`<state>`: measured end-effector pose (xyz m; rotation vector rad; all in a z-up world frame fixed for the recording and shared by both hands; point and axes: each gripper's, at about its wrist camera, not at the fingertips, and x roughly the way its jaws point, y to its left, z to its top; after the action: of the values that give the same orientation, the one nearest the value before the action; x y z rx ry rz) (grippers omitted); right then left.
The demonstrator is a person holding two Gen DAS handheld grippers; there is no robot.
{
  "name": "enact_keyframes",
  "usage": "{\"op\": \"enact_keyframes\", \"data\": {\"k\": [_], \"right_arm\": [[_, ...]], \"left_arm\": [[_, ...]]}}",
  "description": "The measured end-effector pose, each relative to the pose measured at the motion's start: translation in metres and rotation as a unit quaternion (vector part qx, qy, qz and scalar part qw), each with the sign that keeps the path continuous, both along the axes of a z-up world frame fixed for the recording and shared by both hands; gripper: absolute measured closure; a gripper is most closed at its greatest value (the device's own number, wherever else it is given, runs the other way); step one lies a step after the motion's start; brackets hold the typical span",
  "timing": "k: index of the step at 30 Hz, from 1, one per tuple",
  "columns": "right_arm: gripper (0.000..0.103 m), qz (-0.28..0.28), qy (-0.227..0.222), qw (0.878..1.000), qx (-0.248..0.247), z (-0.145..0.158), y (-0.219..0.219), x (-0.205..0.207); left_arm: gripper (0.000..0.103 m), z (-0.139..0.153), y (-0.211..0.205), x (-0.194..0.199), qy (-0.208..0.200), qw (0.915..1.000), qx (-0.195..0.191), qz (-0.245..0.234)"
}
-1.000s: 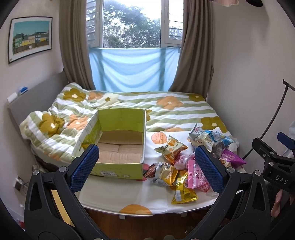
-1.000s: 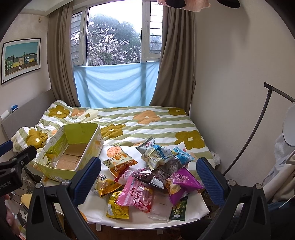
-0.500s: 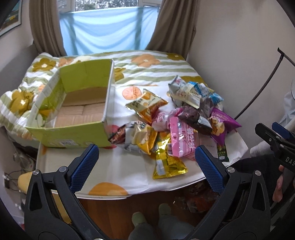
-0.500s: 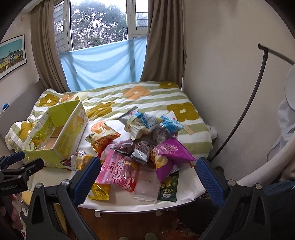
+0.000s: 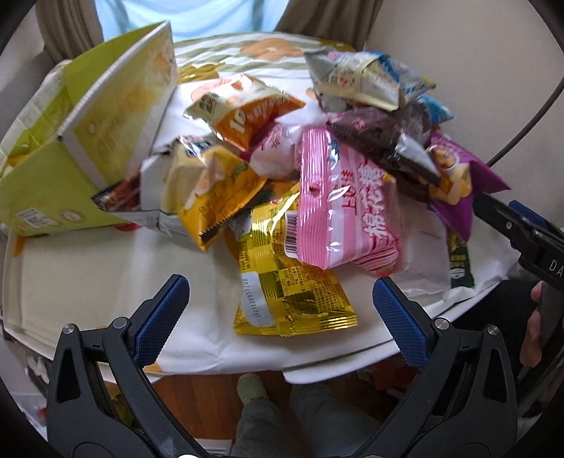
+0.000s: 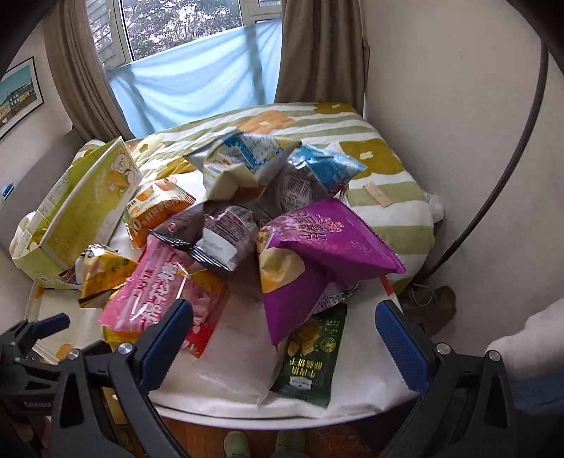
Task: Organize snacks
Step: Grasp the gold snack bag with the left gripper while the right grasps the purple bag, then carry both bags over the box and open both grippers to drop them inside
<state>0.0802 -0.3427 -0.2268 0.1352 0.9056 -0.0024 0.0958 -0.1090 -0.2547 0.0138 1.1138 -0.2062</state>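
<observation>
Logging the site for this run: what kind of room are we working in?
Most likely a bedroom in a home. A bed with a floral striped quilt sits under a curtained window, a framed picture hangs on the wall, and the snack packets lie piled on a small white table.

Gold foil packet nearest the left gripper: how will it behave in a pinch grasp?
The gold foil packet lies flat and creased, so probably thin, light and floppy. Its glossy film may slip between the fingers. The pink striped bag overlaps its top edge, so lifting likely drags that.
</observation>
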Motion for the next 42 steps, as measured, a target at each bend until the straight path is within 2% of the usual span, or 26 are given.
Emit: {"op": "enact_keyframes", "data": {"k": [7,10,13,15,16,19,21,27,34,42], "right_arm": [[0.0,0.008,0.009,1.0,-0.002,-0.03,-0.008,0.027],[0.0,0.006,0.008,1.0,-0.003,-0.036,-0.011,0.039],[0.0,0.006,0.003,1.0,-0.01,-0.04,-0.014,0.048],[0.001,0.01,-0.004,1.0,-0.021,-0.041,-0.014,0.051],[0.002,0.011,-0.006,1.0,-0.026,-0.041,-0.013,0.053],[0.012,0.015,-0.011,0.999,-0.042,-0.042,-0.012,0.055],[0.029,0.014,-0.011,0.998,-0.052,-0.042,-0.014,0.056],[0.048,0.018,-0.022,0.998,-0.054,-0.04,-0.016,0.052],[0.052,0.012,-0.038,0.998,-0.053,-0.029,-0.015,0.039],[0.052,0.008,-0.057,0.997,-0.052,-0.002,-0.017,0.021]], "left_arm": [[0.001,-0.026,-0.014,0.014,0.015,0.9998,0.012,0.004],[0.005,-0.031,-0.019,0.019,0.015,0.9998,0.013,0.004],[0.018,-0.035,-0.022,0.022,0.02,0.9997,0.013,0.005],[0.033,-0.038,-0.024,0.024,0.027,0.9995,0.012,0.005],[0.034,-0.039,-0.025,0.025,0.03,0.9994,0.014,0.006],[0.036,-0.039,-0.026,0.022,0.025,0.9996,0.014,0.006],[0.037,-0.038,-0.025,0.02,0.025,0.9996,0.012,0.006],[0.039,-0.031,-0.017,0.006,0.017,0.9998,0.007,0.013],[0.039,-0.015,-0.018,-0.012,0.007,0.9998,0.004,0.017],[0.04,0.013,-0.01,-0.028,-0.011,0.9996,0.006,0.027]]}}
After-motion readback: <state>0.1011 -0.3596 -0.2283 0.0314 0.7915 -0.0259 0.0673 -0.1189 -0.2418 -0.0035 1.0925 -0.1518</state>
